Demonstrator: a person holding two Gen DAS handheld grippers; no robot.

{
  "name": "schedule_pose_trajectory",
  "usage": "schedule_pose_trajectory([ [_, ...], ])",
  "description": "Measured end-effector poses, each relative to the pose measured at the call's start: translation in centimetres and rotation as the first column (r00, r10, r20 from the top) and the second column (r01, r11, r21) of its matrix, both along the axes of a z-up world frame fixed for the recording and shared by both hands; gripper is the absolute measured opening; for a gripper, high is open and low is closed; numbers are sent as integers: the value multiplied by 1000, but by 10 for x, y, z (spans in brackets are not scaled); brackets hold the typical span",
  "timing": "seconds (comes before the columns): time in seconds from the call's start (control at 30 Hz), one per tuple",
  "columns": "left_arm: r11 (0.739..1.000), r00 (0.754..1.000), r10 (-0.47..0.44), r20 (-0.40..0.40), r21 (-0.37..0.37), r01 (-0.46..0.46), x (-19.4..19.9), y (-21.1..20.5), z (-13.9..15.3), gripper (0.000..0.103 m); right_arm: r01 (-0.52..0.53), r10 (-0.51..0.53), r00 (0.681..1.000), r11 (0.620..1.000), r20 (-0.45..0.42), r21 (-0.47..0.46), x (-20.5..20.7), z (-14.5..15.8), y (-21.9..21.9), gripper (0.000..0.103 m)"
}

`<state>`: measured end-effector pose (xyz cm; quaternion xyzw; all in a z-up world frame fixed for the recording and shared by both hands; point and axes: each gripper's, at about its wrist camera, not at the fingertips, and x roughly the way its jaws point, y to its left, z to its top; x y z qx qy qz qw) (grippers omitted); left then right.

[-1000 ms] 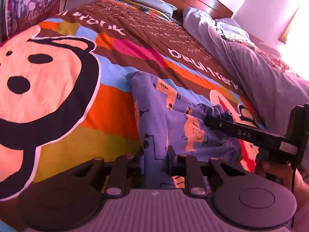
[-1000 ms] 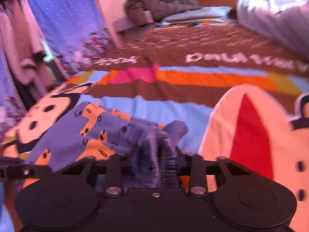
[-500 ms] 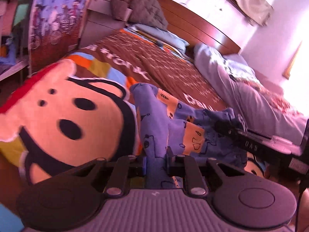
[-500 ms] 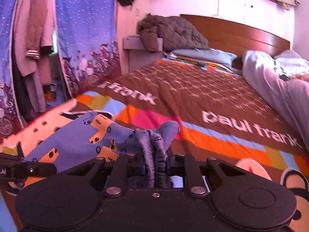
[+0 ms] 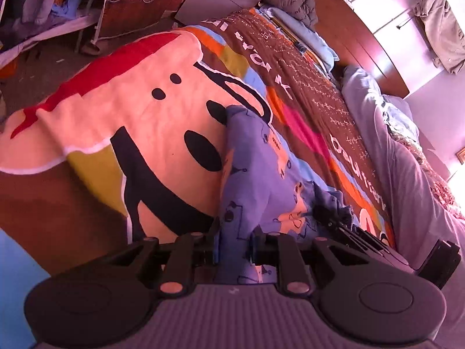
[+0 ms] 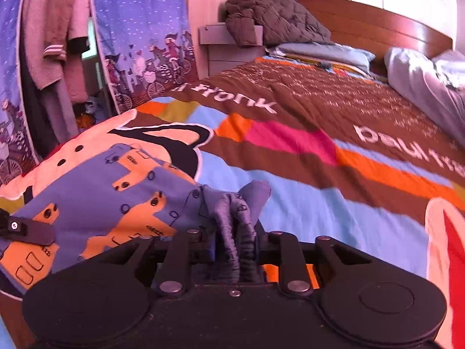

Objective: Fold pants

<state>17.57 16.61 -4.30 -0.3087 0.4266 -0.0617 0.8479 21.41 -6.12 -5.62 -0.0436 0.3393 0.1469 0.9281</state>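
A: What's changed in the last second?

B: Both hands have carried the pants point(image 5: 255, 174) sideways across the bedspread point(image 5: 305, 87); they now lie over the cartoon face in the middle of the left view, where a second ago they lay on the stripes.

A: And the grips?

B: The left gripper point(image 5: 234, 251) has cloth between narrow jaws that are easing open. The right gripper point(image 6: 235, 250) pinches the bunched waistband point(image 6: 232, 212), its jaws also opening a little.

A: Meaning?

B: Probably they're setting the pants down to start folding
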Motion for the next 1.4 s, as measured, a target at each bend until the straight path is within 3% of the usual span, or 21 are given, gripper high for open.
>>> schedule_pose_trajectory([
  [0.13,996,1000,-1,18,91,-1,-4,-12,4,33,11,-11,1000,1000,4,-4,-1,1,-6,41],
  [0.2,993,1000,6,25,119,-8,-7,-15,6,44,25,-25,999,999,20,-24,-3,4,-7,55],
  [0.27,991,999,25,30,130,-29,-11,-15,9,67,52,-51,998,998,28,-37,-7,9,-11,64],
  [0.43,984,994,81,76,152,-92,-22,-13,20,91,145,-143,989,988,48,-51,-23,24,-21,84],
  [0.53,974,985,101,139,190,-127,-33,-15,28,101,174,-173,983,985,65,1,-43,39,-30,95],
  [0.6,970,979,93,179,207,-130,-44,-18,33,103,182,-184,979,983,89,25,-59,49,-33,102],
  [0.73,966,972,83,218,220,-132,-69,-20,40,103,182,-184,972,983,143,28,-93,66,-30,102],
  [0.83,950,958,106,266,259,-177,-94,-24,48,103,191,-193,965,981,178,26,-118,78,-26,102],
  [1.0,888,925,73,373,397,-231,-146,-40,57,103,201,-212,951,977,226,73,-166,91,-26,102],
  [1.1,835,909,118,400,456,-309,-176,-49,60,103,209,-228,941,973,249,99,-193,94,-27,102],
  [1.17,815,900,148,410,465,-346,-193,-50,63,103,210,-231,935,972,268,104,-210,94,-27,102],
  [1.3,806,893,158,421,467,-363,-219,-52,69,103,221,-247,923,968,296,119,-238,91,-32,102],
  [1.4,812,906,129,402,482,-330,-231,-55,67,103,231,-263,914,963,308,137,-257,87,-37,102],
])
